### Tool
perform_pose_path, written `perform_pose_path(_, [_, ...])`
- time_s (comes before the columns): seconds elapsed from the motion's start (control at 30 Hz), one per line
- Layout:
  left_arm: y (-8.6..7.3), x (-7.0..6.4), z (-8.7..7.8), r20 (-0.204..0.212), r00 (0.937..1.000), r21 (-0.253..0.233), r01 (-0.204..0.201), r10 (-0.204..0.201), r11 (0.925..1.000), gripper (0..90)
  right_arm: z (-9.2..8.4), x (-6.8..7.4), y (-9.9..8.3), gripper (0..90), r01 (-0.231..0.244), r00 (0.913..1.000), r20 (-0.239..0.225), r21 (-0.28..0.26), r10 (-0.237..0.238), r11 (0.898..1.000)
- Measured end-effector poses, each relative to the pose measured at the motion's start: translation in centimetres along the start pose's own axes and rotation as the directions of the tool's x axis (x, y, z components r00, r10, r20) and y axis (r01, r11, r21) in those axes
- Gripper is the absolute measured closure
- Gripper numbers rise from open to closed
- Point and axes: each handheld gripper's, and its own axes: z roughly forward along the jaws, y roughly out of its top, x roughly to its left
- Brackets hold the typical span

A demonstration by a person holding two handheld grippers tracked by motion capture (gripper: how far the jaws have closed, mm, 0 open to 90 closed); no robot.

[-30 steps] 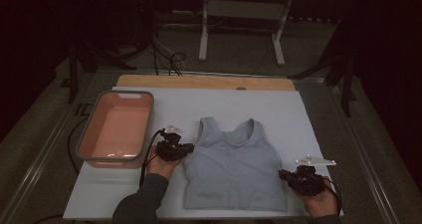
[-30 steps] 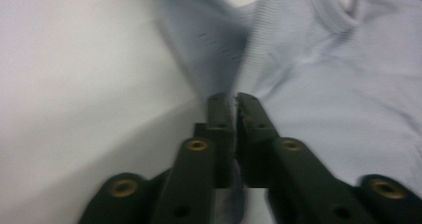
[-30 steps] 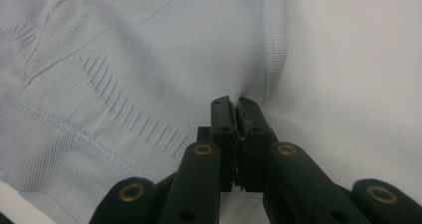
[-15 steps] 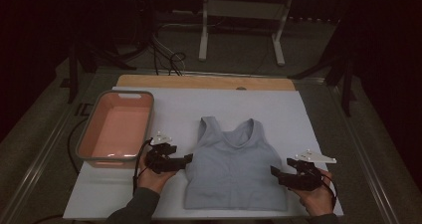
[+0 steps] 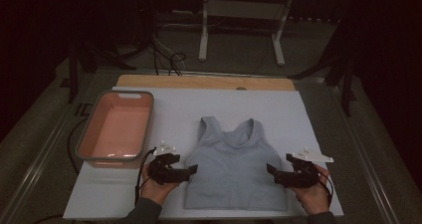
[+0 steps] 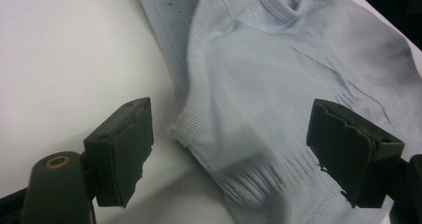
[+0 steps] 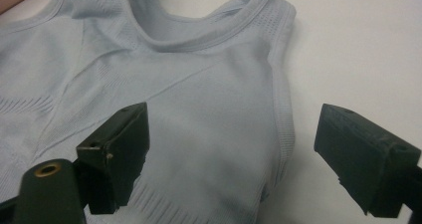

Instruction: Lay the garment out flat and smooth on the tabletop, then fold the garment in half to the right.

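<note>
High view: pale blue tank top (image 5: 235,170) lies flat, straps away from the person, on the white counter (image 5: 318,119). Left tool (image 5: 192,170) sits at the garment's left side edge, right tool (image 5: 270,171) at its right side edge, both low and pointing inward. A pink tub (image 5: 85,139) stands on the counter to the left, well apart from the top.

Left gripper view: jaws stand apart and have just been opening. The garment's side seam and ribbed lower band lie on the counter between and beyond them; neither pad presses the cloth. The fabric is slightly bunched near the edge.

Right gripper view: jaws apart too, also just been opening. The right side edge below the armhole runs between the jaws, not pinched. One jaw hangs over the cloth, the other over bare counter.

Risks, as judged:
- Closing from this height could catch only the top layer, so a fold or lift would split front from back.
- The bunching at the left edge may get pressed into a crease.
- Uneven bite between the two tools would skew the garment.
- A low jaw could drag cloth across the smooth counter.
</note>
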Motion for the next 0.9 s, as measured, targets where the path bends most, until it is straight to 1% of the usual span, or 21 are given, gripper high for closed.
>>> perform_pose_path(0.13, [-0.3,-0.2,0.2,0.005,1.0,0.013,-0.004,0.004,0.9999,20.0,0.0,0.0,0.0,14.3,-0.001,1.0,0.003,-0.006,0.001,1.0])
perform_pose_path(0.2, [-0.6,-0.2,0.5,0.004,0.9999,0.023,0.011,-0.011,0.9997,20.0,-0.1,0.0,0.0,14.3,-0.005,1.0,0.002,-0.012,0.005,1.0])
perform_pose_path(0.3, [-0.8,-0.2,0.8,-0.001,0.9999,0.034,0.014,-0.013,0.9993,19.9,0.0,0.0,0.0,14.2,-0.002,1.0,0.003,-0.008,0.002,1.0])
perform_pose_path(0.4, [-1.0,0.0,1.0,-0.016,0.9995,0.041,0.03,-0.029,0.9987,19.8,0.0,0.0,0.0,14.2,-0.002,1.0,0.006,-0.01,0.002,1.0])
perform_pose_path(0.43, [-1.1,0.1,1.1,-0.016,0.999,0.049,0.042,-0.042,0.9979,20.4,0.0,0.0,-0.1,14.2,-0.003,1.0,0.006,-0.01,0.003,1.0])
perform_pose_path(0.5, [-1.3,0.4,1.3,-0.024,0.9986,0.063,0.048,-0.047,0.9969,21.7,0.0,0.0,-0.1,14.2,-0.001,1.0,0.009,-0.009,0.001,1.0])
perform_pose_path(0.53, [-1.4,0.5,1.4,-0.018,0.9982,0.07,0.058,-0.057,0.9959,22.6,0.0,0.0,-0.1,14.2,0.001,0.9999,0.011,-0.009,-0.001,1.0])
perform_pose_path(0.6, [-1.6,0.6,1.7,-0.006,0.9984,0.069,0.056,-0.056,0.996,27.0,0.1,0.0,-0.1,14.2,0.0,0.9999,0.011,-0.007,0.0,1.0])
perform_pose_path(0.63, [-1.6,0.5,1.8,0.007,0.9985,0.069,0.055,-0.055,0.9961,31.1,0.1,0.0,-0.2,14.2,0.001,1.0,0.01,-0.004,-0.001,1.0])
perform_pose_path(0.67, [-1.5,0.5,2.0,0.009,0.998,0.066,0.062,-0.062,0.9959,34.2,0.1,0.0,-0.2,14.2,0.002,0.9999,0.011,-0.003,-0.002,1.0])
perform_pose_path(0.77, [-1.4,0.6,2.7,0.02,0.9959,0.072,0.086,-0.088,0.9937,36.6,0.2,0.0,-0.1,14.3,0.004,0.9999,0.012,-0.003,-0.004,1.0])
perform_pose_path(0.83, [-1.4,0.8,3.1,0.038,0.9924,0.073,0.114,-0.117,0.9908,42.2,0.2,0.0,-0.1,14.3,0.003,0.9999,0.014,-0.002,-0.003,1.0])
perform_pose_path(0.87, [-1.4,1.0,3.2,0.056,0.9888,0.07,0.134,-0.138,0.9885,48.6,0.2,0.0,-0.1,14.3,0.004,0.9999,0.014,-0.002,-0.004,1.0])
perform_pose_path(0.9, [-1.4,1.2,3.2,0.084,0.9832,0.064,0.157,-0.162,0.9855,58.3,0.2,0.0,-0.1,14.3,0.004,0.9999,0.014,-0.002,-0.004,1.0])
